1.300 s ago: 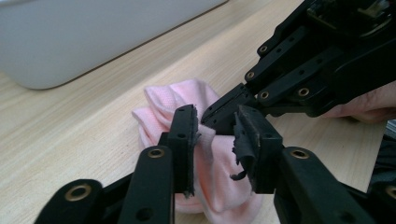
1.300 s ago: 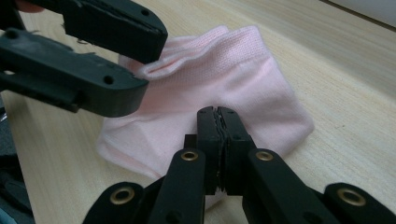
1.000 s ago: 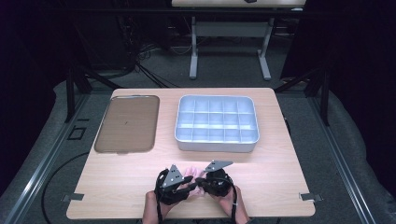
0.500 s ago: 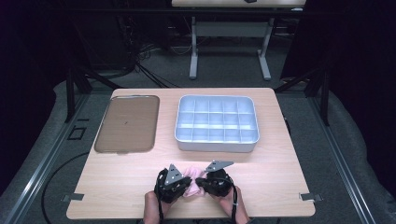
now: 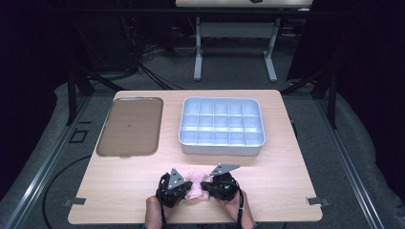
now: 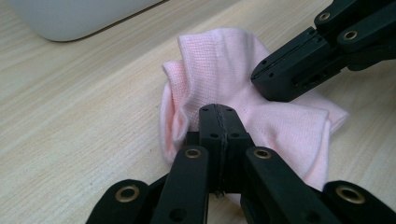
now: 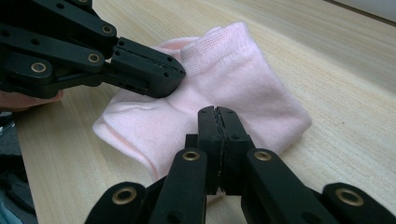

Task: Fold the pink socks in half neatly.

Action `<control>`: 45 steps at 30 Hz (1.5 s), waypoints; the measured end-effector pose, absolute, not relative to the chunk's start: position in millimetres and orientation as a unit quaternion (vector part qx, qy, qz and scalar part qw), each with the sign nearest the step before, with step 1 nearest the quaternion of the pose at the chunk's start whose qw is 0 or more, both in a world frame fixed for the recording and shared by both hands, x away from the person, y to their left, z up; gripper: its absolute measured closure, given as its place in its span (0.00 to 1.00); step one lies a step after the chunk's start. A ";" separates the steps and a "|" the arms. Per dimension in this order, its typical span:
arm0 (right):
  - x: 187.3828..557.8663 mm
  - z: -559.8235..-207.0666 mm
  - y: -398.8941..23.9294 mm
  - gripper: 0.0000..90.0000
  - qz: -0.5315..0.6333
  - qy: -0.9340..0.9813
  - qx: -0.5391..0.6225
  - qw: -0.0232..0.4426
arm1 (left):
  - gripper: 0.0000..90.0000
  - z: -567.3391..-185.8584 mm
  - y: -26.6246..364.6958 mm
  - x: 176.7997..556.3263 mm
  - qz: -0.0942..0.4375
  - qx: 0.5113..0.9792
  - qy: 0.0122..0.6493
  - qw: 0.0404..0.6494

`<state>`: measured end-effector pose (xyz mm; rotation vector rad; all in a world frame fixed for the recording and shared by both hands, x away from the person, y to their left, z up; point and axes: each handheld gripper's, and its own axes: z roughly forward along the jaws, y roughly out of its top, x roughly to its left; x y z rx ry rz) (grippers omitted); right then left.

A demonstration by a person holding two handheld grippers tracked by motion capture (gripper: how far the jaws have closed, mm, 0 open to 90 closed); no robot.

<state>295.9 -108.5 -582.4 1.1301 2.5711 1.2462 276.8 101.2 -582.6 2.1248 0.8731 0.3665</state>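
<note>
Left gripper (image 6: 218,114) and right gripper (image 7: 217,116) (jaws closed) pinch pink sock (image 6: 224,70).

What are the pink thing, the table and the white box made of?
The pink sock looks like soft knit cotton or a blend: fine ribbed weave, limp folds. The table shows pale matte wood grain, possibly laminate. The white box looks like smooth moulded plastic.

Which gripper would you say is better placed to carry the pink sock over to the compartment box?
Probably the right. Both the left gripper and the right gripper are shut on the pink sock, but the white compartment box lies ahead and toward the right gripper's side, while the brown tray is on the left.
</note>
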 end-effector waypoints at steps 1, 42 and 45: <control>296.1 -582.5 -108.9 1.00 0.405 0.837 0.367 0.035 | 1.00 -582.0 101.3 276.6 0.144 0.839 0.344 0.396; 289.1 -581.0 -126.9 0.72 0.404 0.782 0.474 0.003 | 1.00 -582.1 101.5 268.6 0.166 0.840 0.345 0.384; 288.6 -580.9 -124.5 0.78 0.398 0.786 0.473 0.016 | 1.00 -582.5 100.9 267.4 0.166 0.838 0.349 0.387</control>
